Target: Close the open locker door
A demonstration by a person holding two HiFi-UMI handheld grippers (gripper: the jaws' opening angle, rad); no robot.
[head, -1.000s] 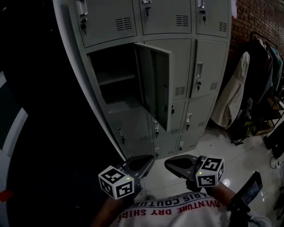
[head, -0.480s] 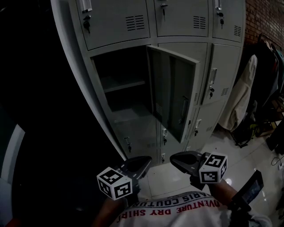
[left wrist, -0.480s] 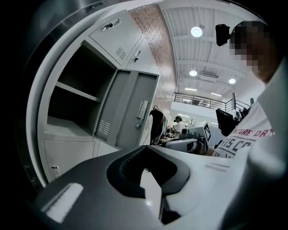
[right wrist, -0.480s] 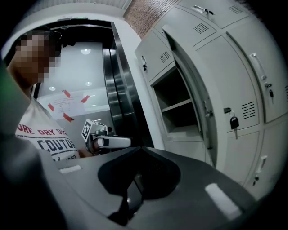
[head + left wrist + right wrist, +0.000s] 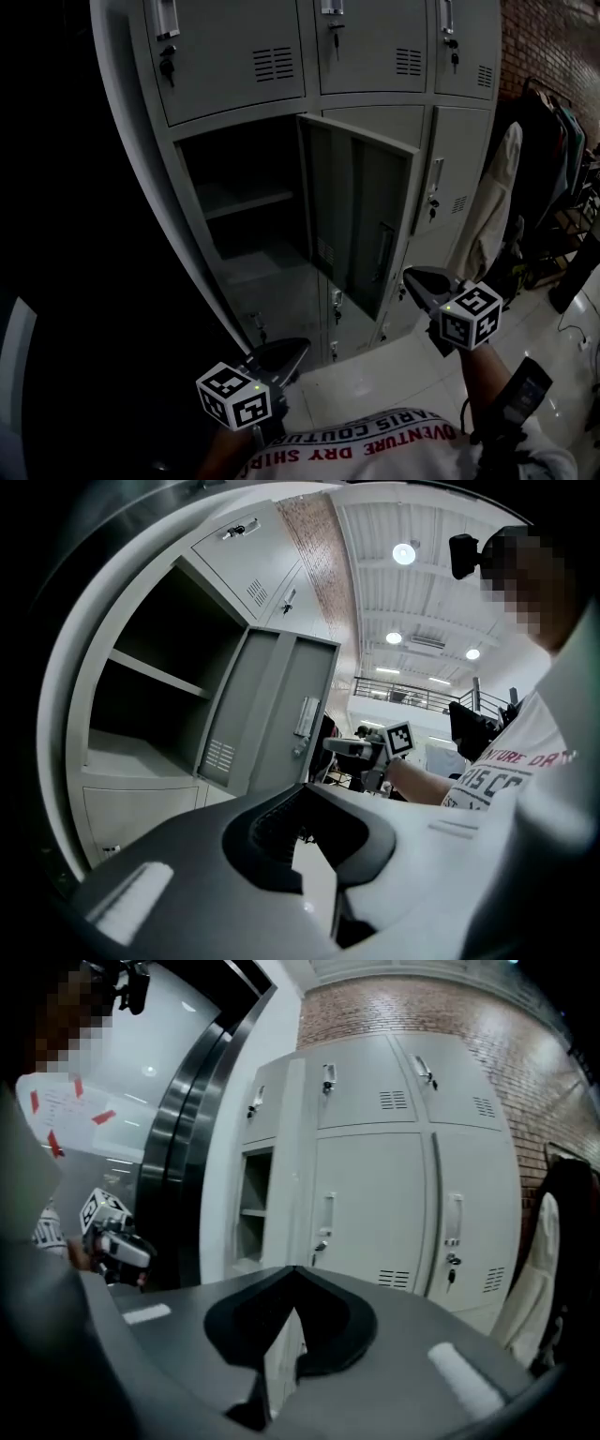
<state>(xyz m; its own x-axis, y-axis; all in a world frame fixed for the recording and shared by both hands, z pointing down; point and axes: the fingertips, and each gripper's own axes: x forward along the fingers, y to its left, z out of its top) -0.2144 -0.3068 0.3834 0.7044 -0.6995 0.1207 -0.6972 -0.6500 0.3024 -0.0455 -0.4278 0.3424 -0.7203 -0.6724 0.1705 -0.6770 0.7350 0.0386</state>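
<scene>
The grey locker bank fills the head view. One middle-row door (image 5: 361, 220) (image 5: 272, 714) stands swung out, hinged at its right, baring a dark compartment (image 5: 239, 202) (image 5: 251, 1206) with a shelf. My right gripper (image 5: 410, 274) (image 5: 293, 1271) is raised just right of the door's free edge, apart from it, shut and holding nothing. The left gripper view also catches it, right gripper (image 5: 339, 746), beside the door's handle side. My left gripper (image 5: 298, 345) (image 5: 305, 789) hangs low near the bottom lockers, shut and empty.
Closed lockers with keys in their locks surround the open one (image 5: 394, 47). Coats hang on a rack (image 5: 497, 202) at the right, by a brick wall (image 5: 553, 47). Glossy floor tiles (image 5: 403, 370) lie below. The left side is dark.
My right gripper has risen and moved right, up to the level of the door's lower free edge. The left gripper stays low. The lockers look nearer.
</scene>
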